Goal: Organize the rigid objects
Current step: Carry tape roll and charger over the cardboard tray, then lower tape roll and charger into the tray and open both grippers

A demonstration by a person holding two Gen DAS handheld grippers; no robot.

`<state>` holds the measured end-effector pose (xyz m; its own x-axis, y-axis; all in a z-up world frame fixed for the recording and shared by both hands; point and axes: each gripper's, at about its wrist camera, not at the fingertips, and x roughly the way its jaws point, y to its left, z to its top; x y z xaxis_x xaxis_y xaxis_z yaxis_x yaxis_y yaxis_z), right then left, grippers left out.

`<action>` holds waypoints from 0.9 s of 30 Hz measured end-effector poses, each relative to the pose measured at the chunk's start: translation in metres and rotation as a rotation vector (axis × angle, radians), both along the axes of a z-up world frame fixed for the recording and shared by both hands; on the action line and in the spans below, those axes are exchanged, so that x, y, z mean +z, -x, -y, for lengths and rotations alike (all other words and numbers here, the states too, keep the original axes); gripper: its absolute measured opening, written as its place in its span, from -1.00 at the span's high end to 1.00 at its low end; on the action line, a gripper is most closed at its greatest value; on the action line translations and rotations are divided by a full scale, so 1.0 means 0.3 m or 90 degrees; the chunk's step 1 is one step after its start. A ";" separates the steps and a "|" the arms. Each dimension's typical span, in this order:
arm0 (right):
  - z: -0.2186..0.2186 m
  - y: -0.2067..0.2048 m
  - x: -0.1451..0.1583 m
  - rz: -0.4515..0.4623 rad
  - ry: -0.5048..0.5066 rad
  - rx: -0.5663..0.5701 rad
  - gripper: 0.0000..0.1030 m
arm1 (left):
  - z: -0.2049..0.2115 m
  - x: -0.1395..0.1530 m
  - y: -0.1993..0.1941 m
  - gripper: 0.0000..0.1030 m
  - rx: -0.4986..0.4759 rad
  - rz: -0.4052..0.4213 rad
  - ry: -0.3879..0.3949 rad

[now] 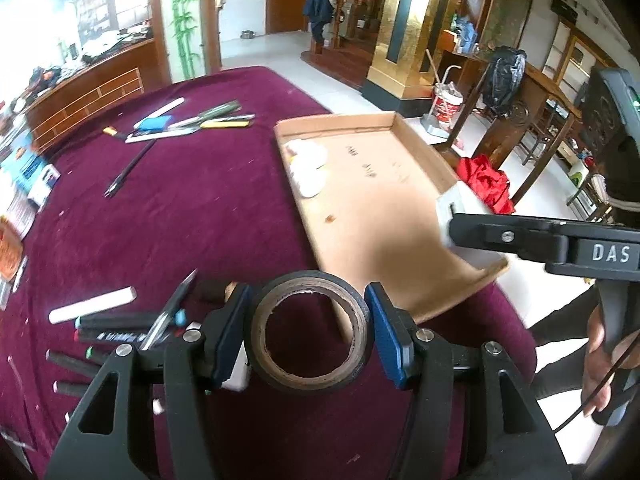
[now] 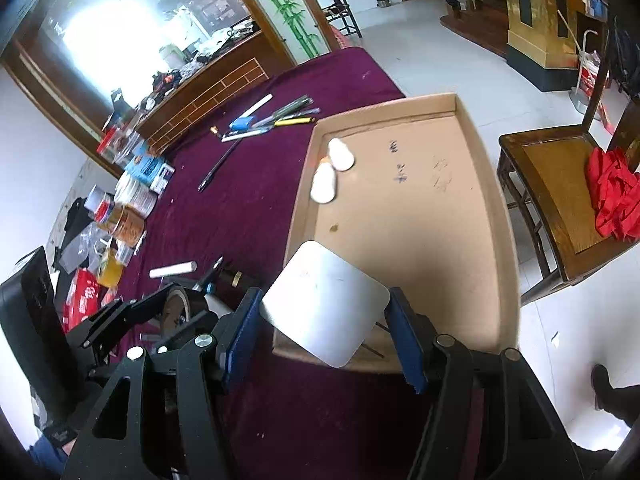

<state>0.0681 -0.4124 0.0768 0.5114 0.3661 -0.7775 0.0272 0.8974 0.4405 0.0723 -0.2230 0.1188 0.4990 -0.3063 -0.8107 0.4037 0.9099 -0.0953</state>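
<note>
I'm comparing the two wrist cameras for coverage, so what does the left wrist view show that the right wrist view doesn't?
Only the left wrist view: the open ring of the tape roll in the left tool, and a hand holding the right tool.

Only the right wrist view: the broad face of the white plate in the right tool, and the chair's seat.

Both: cardboard tray, two white items in it, red cloth.
</note>
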 end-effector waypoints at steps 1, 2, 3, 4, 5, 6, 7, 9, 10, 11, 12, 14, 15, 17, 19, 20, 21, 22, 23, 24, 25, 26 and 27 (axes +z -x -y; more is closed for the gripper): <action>0.011 -0.017 0.001 -0.001 0.001 0.001 -0.10 | 0.029 0.001 -0.016 -0.10 -0.005 0.000 -0.001; 0.023 -0.037 0.000 -0.003 0.001 0.003 -0.10 | 0.046 0.002 -0.025 -0.10 -0.007 -0.001 0.000; 0.036 -0.061 0.001 -0.004 0.002 0.005 -0.10 | 0.068 0.000 -0.042 -0.10 -0.010 -0.004 0.005; 0.049 -0.087 0.001 -0.003 0.006 0.005 -0.10 | 0.087 -0.002 -0.059 -0.10 -0.011 -0.006 0.010; 0.056 -0.107 0.000 -0.004 0.010 0.007 -0.10 | 0.115 -0.009 -0.081 -0.10 -0.010 -0.011 0.009; 0.065 -0.134 -0.003 -0.006 0.017 0.011 -0.10 | 0.135 -0.015 -0.102 -0.10 -0.009 -0.016 0.011; 0.078 -0.158 -0.007 -0.007 0.021 0.012 -0.10 | 0.152 -0.020 -0.118 -0.10 -0.009 -0.018 0.016; 0.095 -0.225 -0.024 -0.014 0.030 0.018 -0.10 | 0.200 -0.040 -0.168 -0.10 -0.008 -0.020 0.011; 0.099 -0.255 -0.034 -0.019 0.033 0.023 -0.10 | 0.222 -0.050 -0.193 -0.10 -0.007 -0.021 0.009; 0.105 -0.289 -0.047 -0.026 0.036 0.025 -0.10 | 0.239 -0.057 -0.213 -0.10 -0.006 -0.020 0.012; 0.110 -0.322 -0.060 -0.033 0.039 0.029 -0.10 | 0.256 -0.069 -0.233 -0.10 -0.006 -0.021 0.010; 0.122 -0.390 -0.086 -0.047 0.044 0.034 -0.10 | 0.296 -0.097 -0.277 -0.10 -0.003 -0.026 0.000; 0.125 -0.425 -0.098 -0.055 0.045 0.038 -0.10 | 0.309 -0.108 -0.295 -0.10 -0.002 -0.029 0.004; 0.129 -0.489 -0.120 -0.062 0.057 0.045 -0.10 | 0.337 -0.135 -0.336 -0.10 0.004 -0.041 0.006; 0.126 -0.550 -0.150 -0.073 0.069 0.058 -0.10 | 0.352 -0.155 -0.367 -0.10 0.011 -0.048 0.015; 0.125 -0.569 -0.162 -0.078 0.075 0.061 -0.09 | 0.356 -0.164 -0.380 -0.10 0.013 -0.051 0.023; 0.124 -0.592 -0.177 -0.084 0.083 0.065 -0.09 | 0.357 -0.174 -0.392 -0.10 0.020 -0.055 0.024; 0.119 -0.613 -0.191 -0.090 0.090 0.072 -0.09 | 0.357 -0.184 -0.402 -0.10 0.027 -0.059 0.024; 0.119 -0.630 -0.202 -0.093 0.095 0.075 -0.09 | 0.355 -0.194 -0.413 -0.10 0.032 -0.065 0.032; 0.119 -0.647 -0.212 -0.096 0.101 0.078 -0.10 | 0.352 -0.202 -0.419 -0.10 0.035 -0.068 0.037; 0.117 -0.664 -0.223 -0.101 0.104 0.081 -0.10 | 0.351 -0.211 -0.425 -0.10 0.039 -0.073 0.041; 0.115 -0.677 -0.231 -0.103 0.105 0.083 -0.09 | 0.356 -0.217 -0.431 -0.10 0.040 -0.076 0.043; 0.112 -0.688 -0.238 -0.105 0.108 0.087 -0.09 | 0.361 -0.224 -0.435 -0.10 0.041 -0.079 0.047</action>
<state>0.2745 -0.4460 0.0054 0.3272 0.2802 -0.9025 -0.0394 0.9582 0.2832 0.2028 -0.3313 0.0516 0.4174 -0.3385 -0.8433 0.3259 0.9221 -0.2088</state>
